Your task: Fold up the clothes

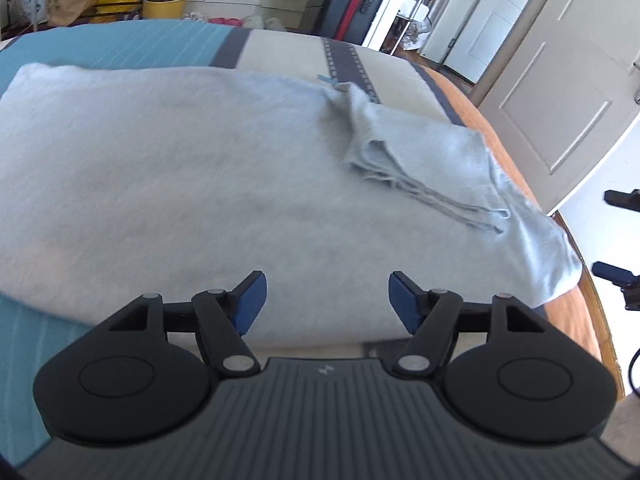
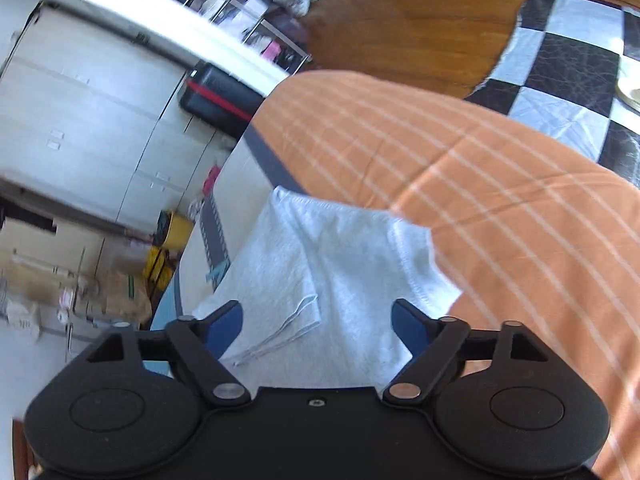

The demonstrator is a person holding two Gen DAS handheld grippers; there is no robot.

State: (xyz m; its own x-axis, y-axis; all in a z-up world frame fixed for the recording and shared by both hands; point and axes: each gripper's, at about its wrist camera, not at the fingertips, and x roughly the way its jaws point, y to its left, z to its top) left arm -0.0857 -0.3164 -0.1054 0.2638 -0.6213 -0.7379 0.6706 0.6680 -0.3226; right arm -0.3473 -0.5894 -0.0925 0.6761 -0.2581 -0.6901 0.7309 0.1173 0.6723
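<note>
A pale blue-grey garment (image 1: 180, 168) lies spread flat on the bed, with a sleeve (image 1: 384, 152) folded inward over its right part. My left gripper (image 1: 326, 300) hovers open and empty just above the garment's near edge. In the right wrist view the same garment (image 2: 340, 264) lies below my right gripper (image 2: 316, 328), with the folded sleeve edge (image 2: 288, 328) near the left finger. The right gripper is open and holds nothing. Its blue fingertips (image 1: 612, 272) also show at the right edge of the left wrist view.
The bed has a teal, cream and orange striped cover (image 1: 120, 48) (image 2: 500, 184). A dark suitcase (image 1: 348, 4), a yellow bin (image 1: 164, 6) and paper bags stand beyond the bed. White doors (image 1: 560, 92) and cabinets (image 2: 80, 100) are nearby. A checkered floor (image 2: 568, 64) lies past the bed.
</note>
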